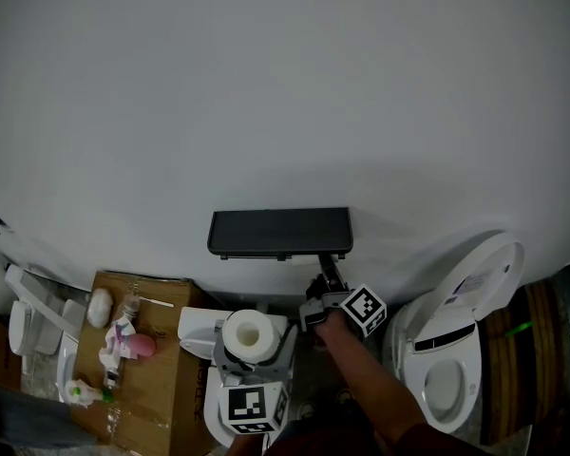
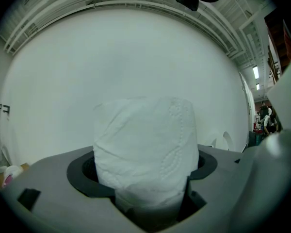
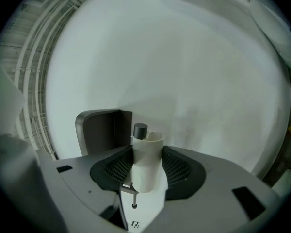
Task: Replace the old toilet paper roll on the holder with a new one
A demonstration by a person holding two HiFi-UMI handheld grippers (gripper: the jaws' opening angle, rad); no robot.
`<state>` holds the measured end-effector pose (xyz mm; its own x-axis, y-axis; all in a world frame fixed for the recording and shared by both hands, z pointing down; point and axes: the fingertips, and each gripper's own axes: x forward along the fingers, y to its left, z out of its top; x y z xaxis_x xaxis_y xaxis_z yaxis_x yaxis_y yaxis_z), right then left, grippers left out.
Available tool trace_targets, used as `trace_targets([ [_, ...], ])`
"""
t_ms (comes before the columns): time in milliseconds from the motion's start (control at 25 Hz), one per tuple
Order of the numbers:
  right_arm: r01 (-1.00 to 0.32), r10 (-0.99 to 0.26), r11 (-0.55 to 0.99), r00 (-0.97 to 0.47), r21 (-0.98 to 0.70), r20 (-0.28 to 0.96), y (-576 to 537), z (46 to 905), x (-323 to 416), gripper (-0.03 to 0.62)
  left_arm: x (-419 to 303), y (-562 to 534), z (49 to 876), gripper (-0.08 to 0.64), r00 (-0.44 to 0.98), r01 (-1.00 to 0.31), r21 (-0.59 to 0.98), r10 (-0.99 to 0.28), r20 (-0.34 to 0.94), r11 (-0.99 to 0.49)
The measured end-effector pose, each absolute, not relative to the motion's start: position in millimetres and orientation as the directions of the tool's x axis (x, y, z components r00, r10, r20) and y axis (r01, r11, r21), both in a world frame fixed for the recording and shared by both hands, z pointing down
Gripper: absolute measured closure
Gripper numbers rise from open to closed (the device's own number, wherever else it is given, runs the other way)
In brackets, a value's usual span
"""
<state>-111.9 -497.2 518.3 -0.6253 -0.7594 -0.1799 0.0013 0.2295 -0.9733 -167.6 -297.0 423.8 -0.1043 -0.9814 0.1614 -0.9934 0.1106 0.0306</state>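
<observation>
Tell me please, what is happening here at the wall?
A person is changing the toilet paper with two hand-held grippers. The left gripper holds a full new roll upright, below the dark wall holder. The right gripper reaches up to the holder with its jaws closed on the empty white tube. The tube seems to sit on the holder's dark spindle, so it is not yet off.

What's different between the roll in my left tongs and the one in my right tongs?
The full roll in the left tongs is fat, wound with embossed paper; the empty tube in the right tongs is a thin, bare core. The full roll looks soft and quilted, the empty tube smooth and stiff. Both are white and gripped by their sides.
</observation>
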Motion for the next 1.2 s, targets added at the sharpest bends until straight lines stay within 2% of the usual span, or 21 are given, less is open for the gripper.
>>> trace_targets([
  [280, -0.004, -0.774, 0.243, -0.603, -0.970, -0.192, -498, 519, -88, 0.397, -168, -305, 426, 0.115, -0.102, -0.994, 0.027, -0.988, 0.117, 0.106],
  [880, -0.064, -0.883, 0.239, -0.429, -0.969, -0.189, -514, 517, 23, 0.400, -152, -319, 426, 0.115, -0.051, -0.997, 0.045, -0.993, 0.109, 0.057],
  [1040, -0.139, -0.872, 0.275, -0.453, -0.951, -0.186, -505, 509, 29, 0.400, -153, -321, 425, 0.115, -0.051, -0.997, 0.048, -0.993, 0.106, 0.057],
  [1200, -0.273, -0.832, 0.353, -0.529, -0.895, -0.167, -487, 499, 20, 0.402, -154, -322, 427, 0.115, -0.054, -0.997, 0.051, -0.993, 0.106, 0.060],
])
